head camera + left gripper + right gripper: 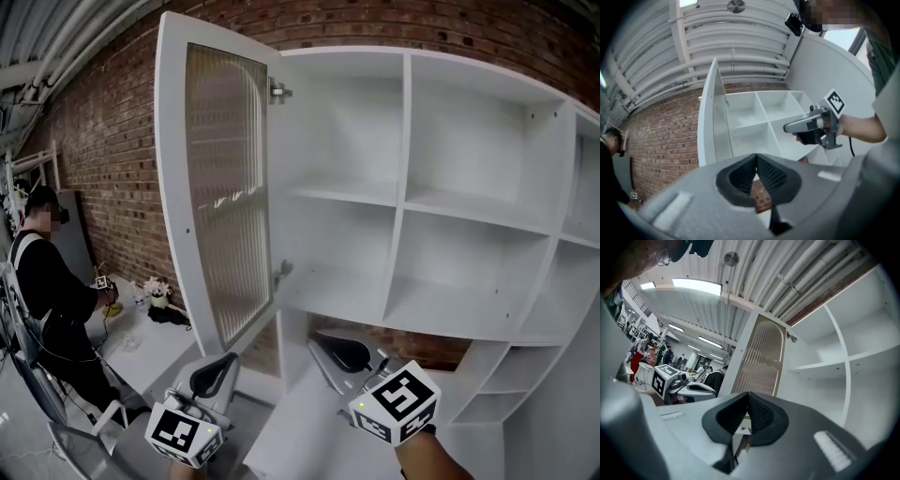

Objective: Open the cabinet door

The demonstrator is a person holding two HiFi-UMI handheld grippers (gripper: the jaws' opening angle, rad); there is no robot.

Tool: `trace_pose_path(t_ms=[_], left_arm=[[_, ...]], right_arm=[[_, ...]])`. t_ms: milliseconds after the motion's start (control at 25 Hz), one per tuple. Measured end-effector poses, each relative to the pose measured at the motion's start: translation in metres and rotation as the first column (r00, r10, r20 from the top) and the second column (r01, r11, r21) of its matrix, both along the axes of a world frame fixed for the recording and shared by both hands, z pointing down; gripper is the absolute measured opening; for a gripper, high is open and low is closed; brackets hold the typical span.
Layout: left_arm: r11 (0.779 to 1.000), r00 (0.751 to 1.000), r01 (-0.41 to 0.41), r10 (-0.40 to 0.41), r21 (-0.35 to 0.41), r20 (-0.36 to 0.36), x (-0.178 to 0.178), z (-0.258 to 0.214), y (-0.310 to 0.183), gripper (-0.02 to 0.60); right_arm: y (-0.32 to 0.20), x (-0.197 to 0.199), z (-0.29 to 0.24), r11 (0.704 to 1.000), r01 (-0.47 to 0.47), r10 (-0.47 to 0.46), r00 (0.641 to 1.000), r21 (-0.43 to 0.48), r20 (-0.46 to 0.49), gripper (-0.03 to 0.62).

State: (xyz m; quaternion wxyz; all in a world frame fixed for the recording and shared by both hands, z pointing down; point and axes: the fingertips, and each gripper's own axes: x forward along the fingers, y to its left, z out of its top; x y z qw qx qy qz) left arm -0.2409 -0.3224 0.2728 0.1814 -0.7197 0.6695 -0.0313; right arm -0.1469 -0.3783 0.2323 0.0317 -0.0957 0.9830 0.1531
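**Desk:** Where's the cabinet door [220, 187]?

**Operator:** I see it standing wide open off the left edge of the cabinet [469, 216], jutting out from the cabinet's front. It has a white frame with an arched panel of ribbed glass, and two metal hinges [278, 91] tie it to the cabinet.

**Desk:** And your jaws?

**Operator:** Both pairs are pressed together with nothing in them. My left gripper [214, 375] is low, just outside the cabinet's left edge. My right gripper [342, 352] is low in front of the cabinet's left compartments.

Red brick wall [103, 141], ribbed white metal ceiling [717, 42], lit ceiling panel [696, 285], low white table [155, 354]
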Motion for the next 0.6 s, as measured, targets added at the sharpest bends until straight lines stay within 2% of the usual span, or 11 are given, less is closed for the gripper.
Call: trace_pose_path(t_ms=[320,600], left_arm=[[1.0,1.0,0.002,-0.002,-0.011,0.0,0.003,0.005,0.002,0.003],[1.0,1.0,0.008,-0.008,-0.013,-0.001,0.006,0.006,0.006,0.003]], right_arm=[[-0.015,0.026,0.019,0.997,-0.073,0.073,0.997,-0.036,-0.003,0.005],[-0.012,0.036,0.022,0.996,-0.08,0.08,0.997,-0.041,-0.005,0.005]])
